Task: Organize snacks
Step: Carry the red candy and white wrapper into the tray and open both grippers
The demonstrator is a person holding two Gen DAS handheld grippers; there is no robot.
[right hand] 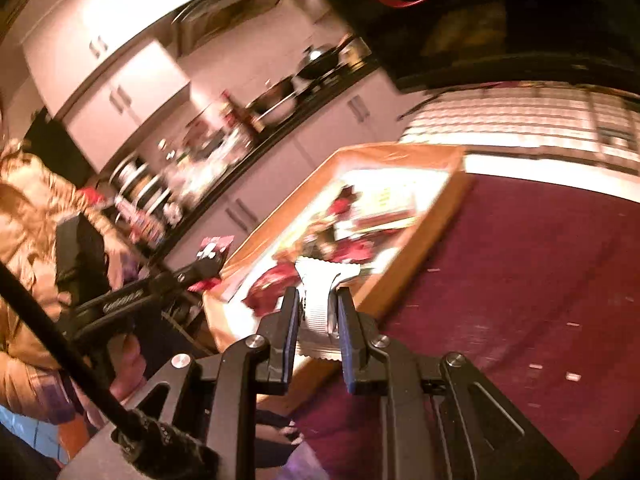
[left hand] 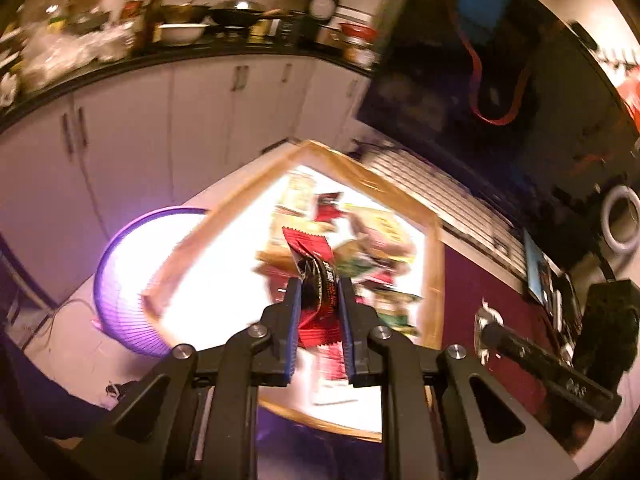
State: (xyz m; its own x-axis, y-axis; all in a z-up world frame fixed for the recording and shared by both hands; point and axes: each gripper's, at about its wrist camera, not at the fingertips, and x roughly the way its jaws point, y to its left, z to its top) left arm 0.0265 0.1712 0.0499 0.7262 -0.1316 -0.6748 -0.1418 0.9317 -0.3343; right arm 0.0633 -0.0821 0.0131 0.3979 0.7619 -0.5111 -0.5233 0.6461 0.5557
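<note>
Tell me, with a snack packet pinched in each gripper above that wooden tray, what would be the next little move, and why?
Probably carry the left gripper with its red packet sideways to the purple basket beside the wooden tray. Both grippers are already shut on packets lifted clear of the pile, the right gripper holding a white packet, so sorting comes next.

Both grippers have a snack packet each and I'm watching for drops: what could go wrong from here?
1. The left gripper pinches the red packet across its crumpled middle, so it could slip out.
2. The right gripper holds the white packet over the tray edge; a slip could land it outside.
3. The frames are motion-blurred, so a quick swing could shake either packet loose.
</note>
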